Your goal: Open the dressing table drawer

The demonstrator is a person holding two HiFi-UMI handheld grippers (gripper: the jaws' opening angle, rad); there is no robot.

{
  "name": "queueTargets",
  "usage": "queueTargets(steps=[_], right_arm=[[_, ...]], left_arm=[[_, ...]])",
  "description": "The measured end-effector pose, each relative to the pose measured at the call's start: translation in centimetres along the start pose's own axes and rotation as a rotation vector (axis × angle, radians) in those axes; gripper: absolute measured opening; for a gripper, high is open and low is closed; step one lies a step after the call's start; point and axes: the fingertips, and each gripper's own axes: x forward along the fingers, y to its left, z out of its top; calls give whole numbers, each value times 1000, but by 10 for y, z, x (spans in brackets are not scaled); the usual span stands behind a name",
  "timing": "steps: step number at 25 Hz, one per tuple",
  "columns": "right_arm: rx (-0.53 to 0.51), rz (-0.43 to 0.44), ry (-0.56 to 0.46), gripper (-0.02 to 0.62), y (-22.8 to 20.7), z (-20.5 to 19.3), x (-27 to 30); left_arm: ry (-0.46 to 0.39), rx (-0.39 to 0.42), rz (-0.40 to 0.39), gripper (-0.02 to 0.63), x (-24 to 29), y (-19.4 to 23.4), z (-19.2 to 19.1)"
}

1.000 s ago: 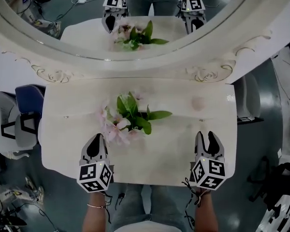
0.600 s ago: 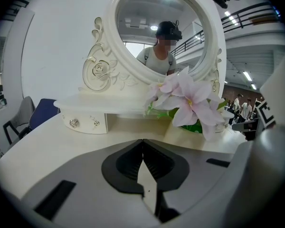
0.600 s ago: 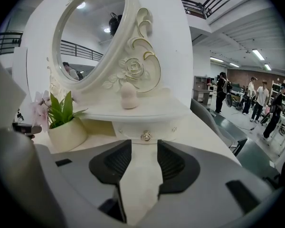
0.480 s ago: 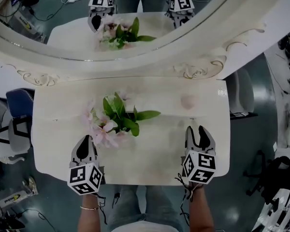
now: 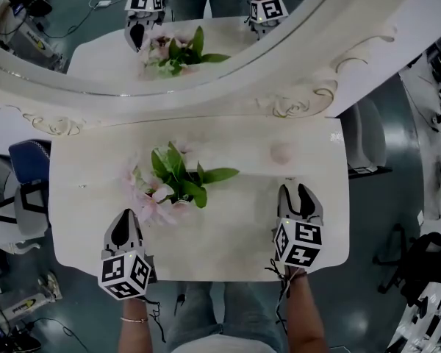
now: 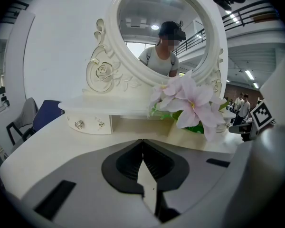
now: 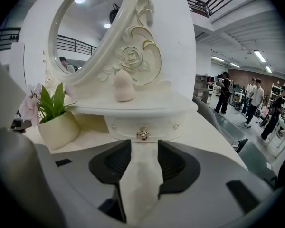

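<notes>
Table, head view: we're looking straight down on the pale dressing table (image 5: 235,234), with its oval mirror (image 5: 73,57) along the far edge.
Flowers, head view: a flower pot (image 5: 178,186) of pink blooms and green leaves stands left of centre on the top.
Puff, head view: a small rounded pink puff (image 5: 281,153) sits on the raised shelf (image 5: 316,142) at the right rear.
Left gripper, head view: the left gripper (image 5: 125,223) is over the near left of the top, just beside the blooms.
Right gripper, head view: the right gripper (image 5: 298,195) is over the near right, pointing at the back and roughly in line with the puff.
Drawer, head view: we can't see it from up here, because the shelf covers it.
Jaws, left gripper view: they're clenched, tips meeting, with nothing between them.
Ahead, left gripper view: a left-hand drawer (image 6: 88,124) with two small knobs sits under the shelf, off to the left of the jaw line. The blooms are ahead to the right, and the mirror reflects a person.
Jaws, right gripper view: they're released, with a clear gap and nothing in it.
Drawer, right gripper view: here's our target. The right-hand drawer (image 7: 142,126) sits tucked under the shelf, dead ahead.
Knob, right gripper view: the metal knob (image 7: 142,134) lines up with the gap, just past the fingertips and not between them.
Surroundings, right gripper view: the puff is on the shelf above the drawer and the pot is to the left. There are bystanders (image 7: 254,96) well off to the right.
</notes>
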Motion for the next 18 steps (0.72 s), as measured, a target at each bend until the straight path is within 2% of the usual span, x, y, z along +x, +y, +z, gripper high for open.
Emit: queueTargets(steps=[18], right_arm=[[-3, 8, 11, 187, -4, 5, 23]], left_arm=[[-2, -4, 19, 18, -3, 2, 1]])
